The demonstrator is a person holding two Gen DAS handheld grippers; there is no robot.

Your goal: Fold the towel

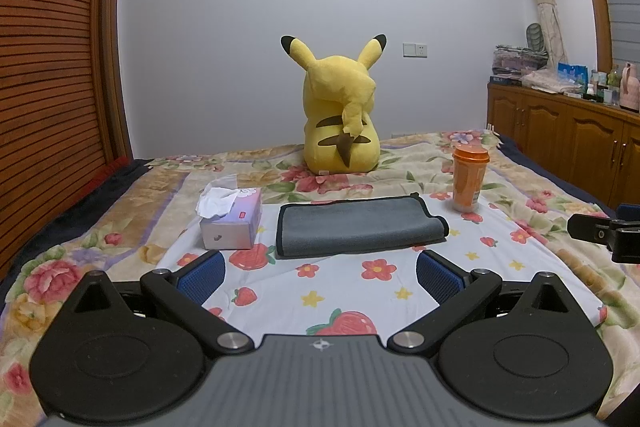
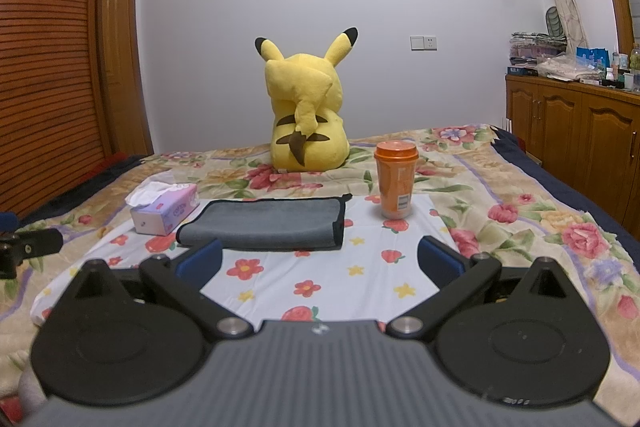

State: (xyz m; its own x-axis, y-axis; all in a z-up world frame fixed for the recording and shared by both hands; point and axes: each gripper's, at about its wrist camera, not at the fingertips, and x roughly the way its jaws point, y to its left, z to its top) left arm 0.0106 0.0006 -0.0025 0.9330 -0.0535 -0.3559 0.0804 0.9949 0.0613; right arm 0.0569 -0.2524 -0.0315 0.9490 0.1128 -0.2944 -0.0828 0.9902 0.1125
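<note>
A grey towel [image 1: 358, 227] with a black hem lies folded flat on the white flower-print cloth [image 1: 344, 291] on the bed. It also shows in the right wrist view [image 2: 268, 225]. My left gripper [image 1: 320, 273] is open and empty, a short way in front of the towel's near edge. My right gripper [image 2: 320, 263] is open and empty, in front of the towel's right end. Each gripper shows at the edge of the other's view: the right one [image 1: 600, 235] and the left one [image 2: 24, 247].
A tissue box [image 1: 232, 221] stands left of the towel. An orange lidded cup [image 1: 468, 179] stands to its right. A yellow plush toy [image 1: 340, 115] sits behind. A wooden cabinet [image 1: 568, 143] runs along the right wall. A slatted wardrobe [image 1: 52, 67] stands at the left.
</note>
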